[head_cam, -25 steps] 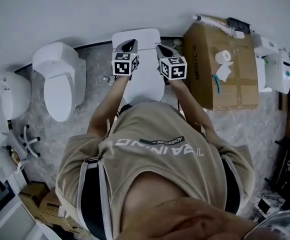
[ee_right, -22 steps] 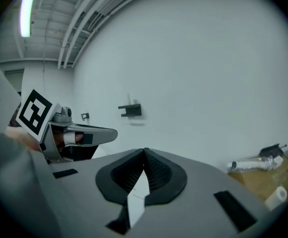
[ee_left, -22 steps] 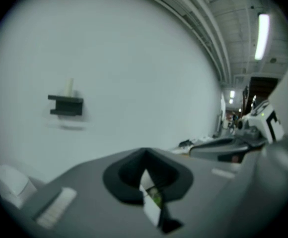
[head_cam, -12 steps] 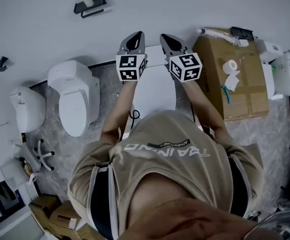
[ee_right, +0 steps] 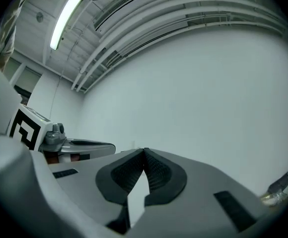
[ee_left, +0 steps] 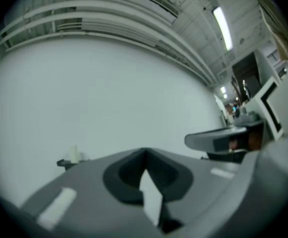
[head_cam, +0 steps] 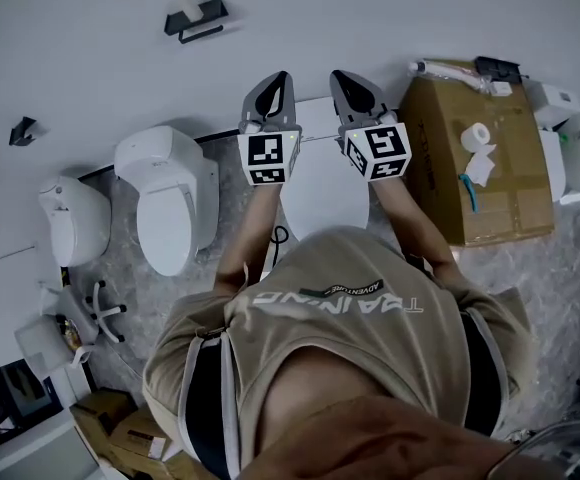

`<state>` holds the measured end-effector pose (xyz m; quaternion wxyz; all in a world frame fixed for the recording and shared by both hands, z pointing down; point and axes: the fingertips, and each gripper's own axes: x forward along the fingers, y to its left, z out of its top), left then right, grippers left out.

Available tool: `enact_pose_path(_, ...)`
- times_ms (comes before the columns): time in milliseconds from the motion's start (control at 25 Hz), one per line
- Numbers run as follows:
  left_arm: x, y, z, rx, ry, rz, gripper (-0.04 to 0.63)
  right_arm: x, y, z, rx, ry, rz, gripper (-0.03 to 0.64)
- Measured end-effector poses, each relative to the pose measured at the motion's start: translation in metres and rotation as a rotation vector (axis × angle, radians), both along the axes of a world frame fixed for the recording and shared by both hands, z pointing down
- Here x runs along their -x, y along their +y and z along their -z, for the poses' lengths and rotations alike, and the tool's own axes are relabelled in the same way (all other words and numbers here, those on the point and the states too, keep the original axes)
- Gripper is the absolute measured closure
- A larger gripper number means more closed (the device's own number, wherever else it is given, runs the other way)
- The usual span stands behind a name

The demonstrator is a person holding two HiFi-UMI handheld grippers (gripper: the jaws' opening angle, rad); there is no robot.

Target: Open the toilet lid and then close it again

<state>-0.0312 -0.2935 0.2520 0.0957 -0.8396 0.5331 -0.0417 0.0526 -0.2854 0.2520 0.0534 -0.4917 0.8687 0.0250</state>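
The white toilet stands against the wall between my arms, its lid lying down flat; my arms and body hide its front. Both grippers are raised above the tank and point at the white wall. My left gripper is shut with nothing in it; in the left gripper view its jaws meet at the tips against bare wall. My right gripper is also shut and empty, its ribbed pads touching. Neither gripper touches the toilet.
A second white toilet and a smaller white fixture stand to the left. A large cardboard box with a paper roll on top sits close on the right. A black paper holder hangs on the wall.
Both grippers have risen from just over the toilet's tank to up in front of the wall, staying shut. The head view has shifted, so the toilet sits lower and further right.
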Motion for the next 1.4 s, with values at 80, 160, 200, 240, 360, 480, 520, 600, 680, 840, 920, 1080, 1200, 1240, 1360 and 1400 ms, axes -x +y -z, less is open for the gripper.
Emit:
enact_pose_path(80, 0.001, 0.003, -0.005, 0.005, 0.008, -0.005, 0.592, 0.003, 0.003, -0.002, 0.006, -0.002, 0.002, 0.606)
enact_pose_path(160, 0.001, 0.006, -0.009, 0.015, 0.019, -0.015, 0.592, 0.003, 0.007, 0.002, -0.015, -0.009, -0.008, 0.606)
enact_pose_path(200, 0.001, 0.008, -0.009, 0.018, 0.026, -0.019, 0.592, 0.003, 0.010, 0.004, -0.024, -0.011, -0.011, 0.606)
enact_pose_path(240, -0.001, 0.009, -0.008, 0.015, 0.030, -0.025, 0.592, 0.002, 0.011, 0.005, -0.027, -0.012, -0.011, 0.606)
enact_pose_path(360, -0.009, 0.015, 0.005, -0.030, 0.016, -0.045, 0.592, -0.002, 0.017, 0.005, -0.019, -0.023, -0.008, 0.606)
enact_pose_path(480, -0.014, 0.023, 0.013, -0.045, 0.014, -0.080, 0.592, -0.006, 0.023, 0.004, -0.010, -0.029, -0.014, 0.606)
enact_pose_path(520, -0.014, 0.026, 0.013, -0.043, 0.017, -0.086, 0.592, -0.006, 0.025, 0.004, -0.007, -0.027, -0.016, 0.606)
enact_pose_path(600, -0.015, 0.029, 0.012, -0.044, 0.005, -0.090, 0.592, -0.005, 0.027, 0.004, -0.001, -0.018, -0.014, 0.606)
enact_pose_path(680, -0.018, 0.031, 0.011, -0.044, -0.011, -0.099, 0.592, -0.003, 0.029, 0.003, 0.002, -0.004, -0.010, 0.606)
enact_pose_path(840, -0.018, 0.038, 0.011, -0.040, -0.009, -0.113, 0.592, 0.004, 0.037, -0.002, 0.016, 0.012, 0.004, 0.606)
enact_pose_path(920, -0.015, 0.040, 0.015, -0.050, -0.002, -0.113, 0.592, 0.009, 0.038, -0.003, 0.018, 0.019, 0.016, 0.606)
enact_pose_path(1080, -0.012, 0.044, 0.019, -0.056, 0.025, -0.105, 0.592, 0.011, 0.039, 0.010, -0.012, 0.029, 0.027, 0.606)
enact_pose_path(1200, -0.011, 0.047, 0.016, -0.049, 0.033, -0.114, 0.592, 0.013, 0.039, 0.014, -0.022, 0.034, 0.028, 0.606)
enact_pose_path(1240, -0.009, 0.048, 0.013, -0.043, 0.030, -0.114, 0.592, 0.014, 0.039, 0.012, -0.017, 0.034, 0.027, 0.606)
enact_pose_path(1360, 0.001, 0.053, 0.006, -0.025, 0.019, -0.108, 0.592, 0.017, 0.039, 0.003, 0.009, 0.028, 0.020, 0.606)
enact_pose_path(1400, 0.004, 0.054, 0.005, -0.021, 0.015, -0.106, 0.592, 0.018, 0.039, 0.000, 0.018, 0.025, 0.017, 0.606)
